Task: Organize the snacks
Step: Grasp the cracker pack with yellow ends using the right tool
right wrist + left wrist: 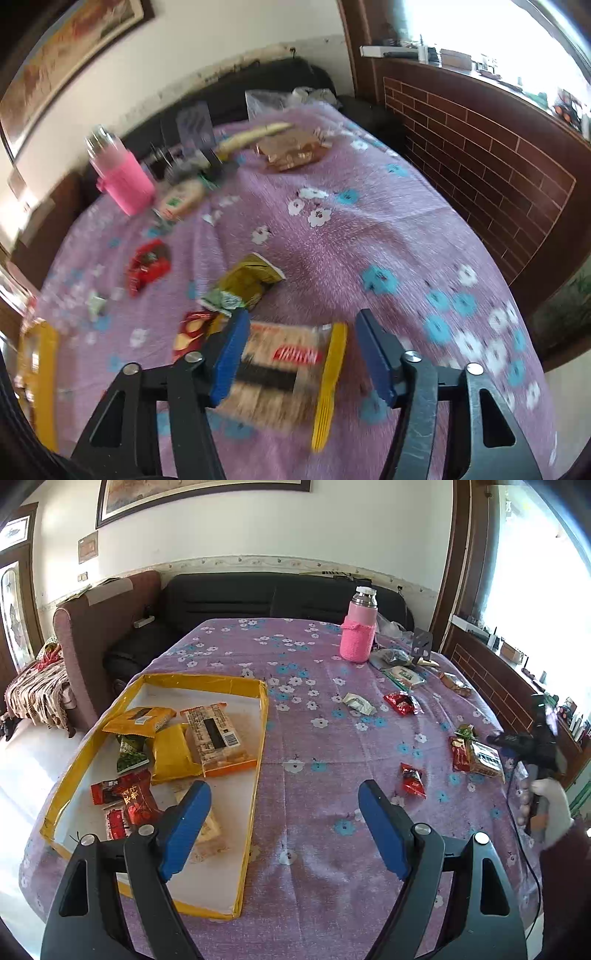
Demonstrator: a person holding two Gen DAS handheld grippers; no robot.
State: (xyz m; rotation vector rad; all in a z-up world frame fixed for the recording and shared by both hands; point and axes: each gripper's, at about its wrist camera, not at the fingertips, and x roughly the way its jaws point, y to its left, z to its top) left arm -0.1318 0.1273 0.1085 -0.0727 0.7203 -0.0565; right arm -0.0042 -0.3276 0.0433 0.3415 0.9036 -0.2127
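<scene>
Now the left tool (284, 825) hangs with its blue pads spread wide and nothing between them, over the purple flowered cloth of the counter (317, 746), just beside the right wall of a shallow yellow-rimmed tray (258, 738). Inside the tray lie several snacks: an orange-ended cracker pack (216, 738), two yellow packets (171, 755), a green one (129, 755) and some red wrapped sweets (125, 797). More snacks are scattered loose on the cloth to the right: a white wrapper (358, 703), a red wrapper (402, 703), a small red packet (413, 780) and a cluster near the counter's right edge (474, 755). A bottle in a pink knitted sleeve (358, 635) stands upright toward the far side.

Seen from the right wrist, the picture is blurred. The right tool (299, 350) is partly open above a clear-wrapped cracker pack with yellow ends (288, 373); the left pad overlaps the pack's left end, while the right pad stands apart from its yellow right end, so no grip shows. A gold-and-green packet (247, 284) and a red wrapper (192, 330) lie just beyond. A gloved hand (552, 812) holds that tool at the counter's right edge.
</scene>
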